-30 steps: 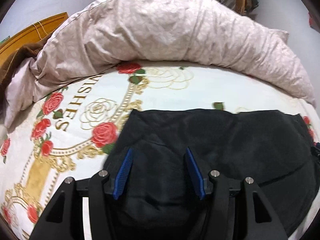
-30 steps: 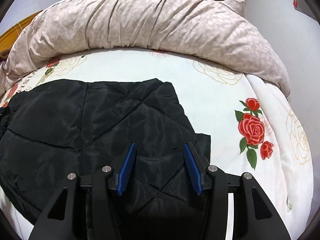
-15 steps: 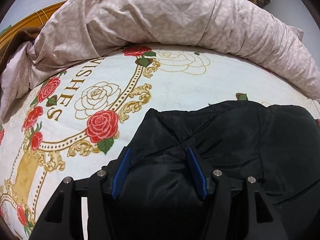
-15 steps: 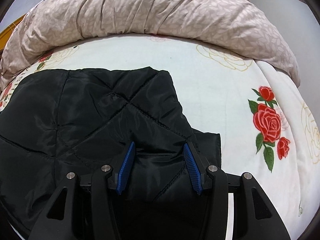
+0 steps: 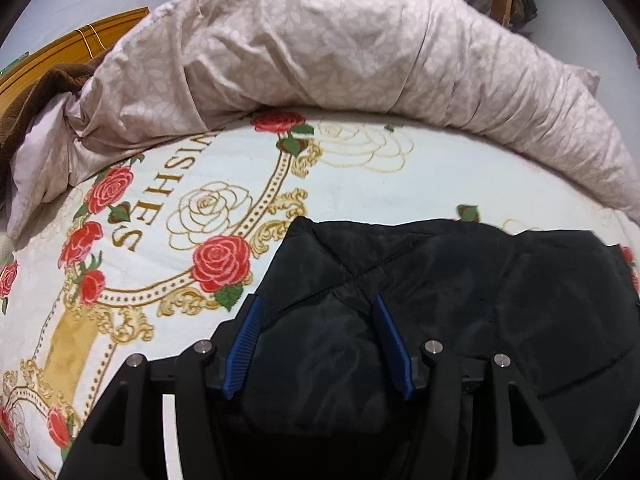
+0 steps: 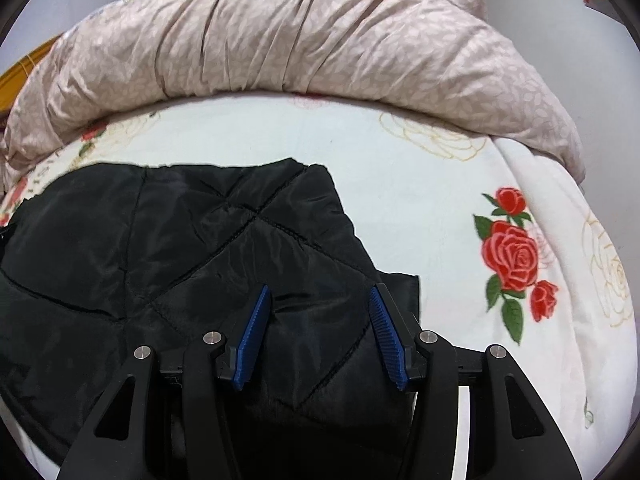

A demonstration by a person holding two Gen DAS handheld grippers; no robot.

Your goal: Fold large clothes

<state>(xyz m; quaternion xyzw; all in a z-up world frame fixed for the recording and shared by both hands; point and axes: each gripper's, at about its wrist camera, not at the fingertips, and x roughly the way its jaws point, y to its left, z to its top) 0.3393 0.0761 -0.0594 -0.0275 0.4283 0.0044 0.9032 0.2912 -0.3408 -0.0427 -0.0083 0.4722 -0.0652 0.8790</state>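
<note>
A: Left gripper [image 5: 316, 304]?
B: Jaws about half apart over the black quilted jacket [image 5: 460, 280], which lies on the rose-print bedspread [image 5: 360, 184]. Pads clear, gripping nothing.
A: Right gripper [image 6: 318, 294]?
B: Same, half apart above the jacket's right edge, holding nothing.

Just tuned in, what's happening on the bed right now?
A person holding a gripper in each hand is folding a black quilted jacket spread on a rose-print blanket. The left gripper sits over the jacket's left side and the right gripper over its right side, near a lower corner. Both have jaws apart with black fabric between the blue pads; whether they pinch it is unclear. A bunched beige duvet lies along the far side of the bed.
</note>
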